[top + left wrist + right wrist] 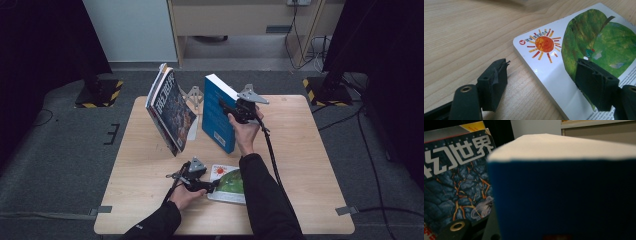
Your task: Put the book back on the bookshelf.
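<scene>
Blue thick book (pixel 218 116) stands upright, one of three books, pinched in the right gripper's (pixel 229 111) jaws. The left gripper's (pixel 212 186) jaws stand spread astride the picture book's (pixel 584 65) corner on the table (pixel 300 150); magazines (pixel 171 109) lean beside.

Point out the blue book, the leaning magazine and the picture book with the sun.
blue book (pixel 218 116), high view, on its front cover.
leaning magazine (pixel 174 111), high view, on its dark cover.
picture book (pixel 544 45), left gripper view, on the printed sun.

The left gripper (pixel 172 176) lies low near the table's front edge, its hand (pixel 184 196) behind it, jaws apart. The right gripper (pixel 226 106) is raised mid-table; the right hand (pixel 245 131) wraps its body, forearm extended forward. Both forearms wear dark sleeves.
</scene>
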Demonstrator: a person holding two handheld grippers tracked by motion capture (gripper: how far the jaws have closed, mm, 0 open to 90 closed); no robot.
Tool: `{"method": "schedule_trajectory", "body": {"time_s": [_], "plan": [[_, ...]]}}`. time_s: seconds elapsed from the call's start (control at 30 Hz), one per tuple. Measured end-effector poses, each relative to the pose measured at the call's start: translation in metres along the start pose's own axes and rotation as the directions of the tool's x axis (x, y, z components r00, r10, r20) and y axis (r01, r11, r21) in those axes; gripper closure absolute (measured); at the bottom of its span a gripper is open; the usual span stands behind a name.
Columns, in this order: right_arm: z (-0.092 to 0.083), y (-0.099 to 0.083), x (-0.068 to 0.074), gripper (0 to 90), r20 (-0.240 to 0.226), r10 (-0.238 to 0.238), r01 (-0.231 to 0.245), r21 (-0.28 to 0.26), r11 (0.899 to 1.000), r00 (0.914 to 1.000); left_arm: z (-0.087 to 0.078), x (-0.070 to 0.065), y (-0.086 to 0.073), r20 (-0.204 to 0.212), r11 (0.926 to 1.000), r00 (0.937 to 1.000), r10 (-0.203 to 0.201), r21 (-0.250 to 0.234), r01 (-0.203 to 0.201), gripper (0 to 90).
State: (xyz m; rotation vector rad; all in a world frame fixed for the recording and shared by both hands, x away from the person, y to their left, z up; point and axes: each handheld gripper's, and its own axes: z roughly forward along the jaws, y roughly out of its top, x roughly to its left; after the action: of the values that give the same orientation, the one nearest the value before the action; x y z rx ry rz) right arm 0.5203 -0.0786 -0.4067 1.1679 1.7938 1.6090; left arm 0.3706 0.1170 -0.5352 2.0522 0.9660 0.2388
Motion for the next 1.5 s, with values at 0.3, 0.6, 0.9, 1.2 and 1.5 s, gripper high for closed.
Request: {"method": "schedule_trajectory", "body": {"time_s": [0.3, 0.6, 0.9, 1.2, 1.5], "plan": [[0.019, 0.005, 0.002, 61.2, 0.052, -0.029, 0.031, -0.027, 0.999, 0.9982, 0.000, 0.000, 0.000, 0.004, 1.0000, 1.0000, 0.002, 0.000, -0.002, 24.8], [0.008, -0.006, 0.001, 60.1, 0.019, -0.089, 0.089, -0.017, 0.996, 0.9959, 0.000, 0.000, 0.000, 0.003, 1.0000, 1.0000, 0.003, 0.001, -0.003, 24.6], [-0.001, -0.008, 0.006, 57.8, -0.023, -0.107, 0.107, 0.020, 0.994, 0.9940, 0.000, -0.001, 0.000, 0.001, 1.0000, 1.0000, 0.003, 0.002, -0.003, 24.4], [-0.003, -0.010, 0.007, 57.6, -0.005, -0.108, 0.108, 0.015, 0.994, 0.9941, 0.000, -0.001, 0.000, 0.001, 1.0000, 1.0000, 0.004, 0.002, -0.004, 24.3], [-0.004, -0.017, 0.005, 54.2, -0.013, -0.110, 0.110, 0.042, 0.993, 0.9939, 0.000, -0.001, 0.000, 0.001, 1.0000, 1.0000, 0.004, 0.003, -0.004, 24.2]]}}
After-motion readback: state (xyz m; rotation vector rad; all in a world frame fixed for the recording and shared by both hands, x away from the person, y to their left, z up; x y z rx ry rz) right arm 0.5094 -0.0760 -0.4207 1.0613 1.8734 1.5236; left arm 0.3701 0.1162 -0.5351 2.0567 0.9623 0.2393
